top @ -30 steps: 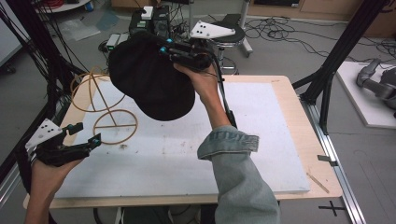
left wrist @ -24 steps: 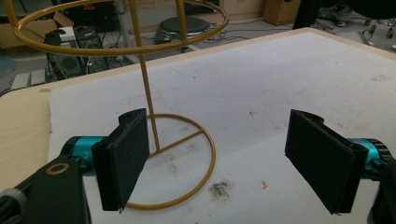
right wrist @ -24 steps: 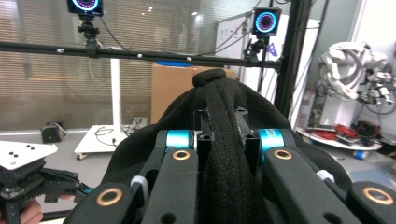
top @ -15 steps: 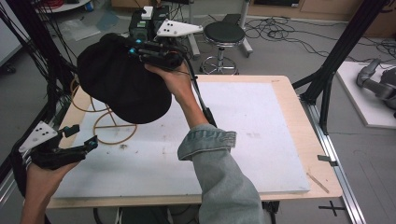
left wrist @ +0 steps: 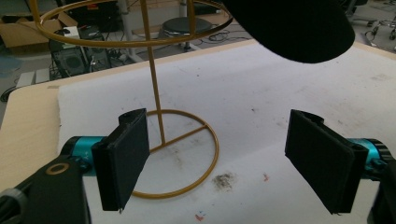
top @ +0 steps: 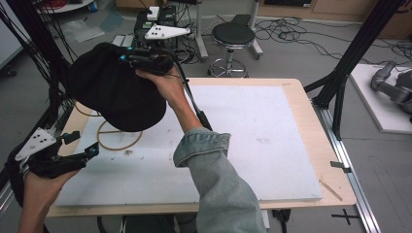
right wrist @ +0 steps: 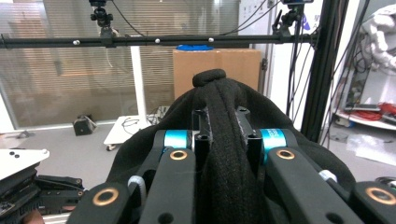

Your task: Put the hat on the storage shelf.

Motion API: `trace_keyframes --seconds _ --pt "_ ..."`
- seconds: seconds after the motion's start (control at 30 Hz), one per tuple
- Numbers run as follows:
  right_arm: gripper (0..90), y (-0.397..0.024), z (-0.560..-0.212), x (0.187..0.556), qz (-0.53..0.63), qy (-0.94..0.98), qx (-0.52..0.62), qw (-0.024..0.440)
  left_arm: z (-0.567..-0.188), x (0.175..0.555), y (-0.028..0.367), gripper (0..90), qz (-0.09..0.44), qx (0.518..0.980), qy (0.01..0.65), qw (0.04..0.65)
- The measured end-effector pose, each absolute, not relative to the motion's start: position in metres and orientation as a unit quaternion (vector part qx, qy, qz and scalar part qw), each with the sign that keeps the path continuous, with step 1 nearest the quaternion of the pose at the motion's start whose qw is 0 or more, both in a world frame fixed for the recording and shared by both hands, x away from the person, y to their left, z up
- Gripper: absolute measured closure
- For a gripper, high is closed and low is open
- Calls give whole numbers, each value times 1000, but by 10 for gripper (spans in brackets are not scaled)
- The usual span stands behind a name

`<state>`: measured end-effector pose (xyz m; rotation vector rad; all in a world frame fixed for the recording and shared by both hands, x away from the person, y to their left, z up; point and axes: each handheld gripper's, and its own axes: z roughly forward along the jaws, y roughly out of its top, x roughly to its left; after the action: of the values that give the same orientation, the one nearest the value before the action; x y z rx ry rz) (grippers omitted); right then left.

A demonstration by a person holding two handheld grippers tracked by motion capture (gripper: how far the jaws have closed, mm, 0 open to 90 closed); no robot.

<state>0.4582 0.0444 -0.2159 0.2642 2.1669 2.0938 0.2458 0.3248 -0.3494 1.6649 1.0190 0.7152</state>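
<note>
While the right gripper (top: pixel 128 59) holds the black hat (top: pixel 114 94) up above the gold stand (top: pixel 119 138) in the high view, the left gripper (top: pixel 80 154) rests low over the table (top: pixel 252 145). In the left gripper view its fingers (left wrist: pixel 123 156) stand wide apart before the stand's base (left wrist: pixel 187 154). In the right gripper view the fingers (right wrist: pixel 201 133) are clamped on a fold of hat (right wrist: pixel 224 140).

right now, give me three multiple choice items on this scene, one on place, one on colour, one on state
1. Where is the black hat?
A. lying flat on the table
B. held up over the wire hat stand
C. on the stool

2. What colour is the stand?
A. gold
B. blue
C. red

3. How are the left tongs?
A. shut on the hat
B. shut on the stand
C. open, holding nothing

Answers:
1 B, the right tongs pinch a fold of the hat above the stand.
2 A, its rings and rod are gold in the left gripper view.
3 C, its pads stand wide apart over the white table pad.
</note>
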Motion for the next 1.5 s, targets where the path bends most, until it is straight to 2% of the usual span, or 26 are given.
trace_keyframes --seconds 0.43,0.73,1.1,1.33,1.5 --pt "783 86 -222 461 646 750 122 76 -348 236 334 220 302 684 428 507" --pt "737 99 -236 468 629 760 158 52 -348 235 335 221 302 684 429 506" --pt "627 105 -246 472 603 778 171 47 -349 236 331 221 299 689 425 505" --pt "624 108 -246 470 602 779 169 52 -349 237 330 221 299 689 424 506" --pt "567 104 -245 470 598 780 173 60 -347 236 329 221 299 691 421 506"
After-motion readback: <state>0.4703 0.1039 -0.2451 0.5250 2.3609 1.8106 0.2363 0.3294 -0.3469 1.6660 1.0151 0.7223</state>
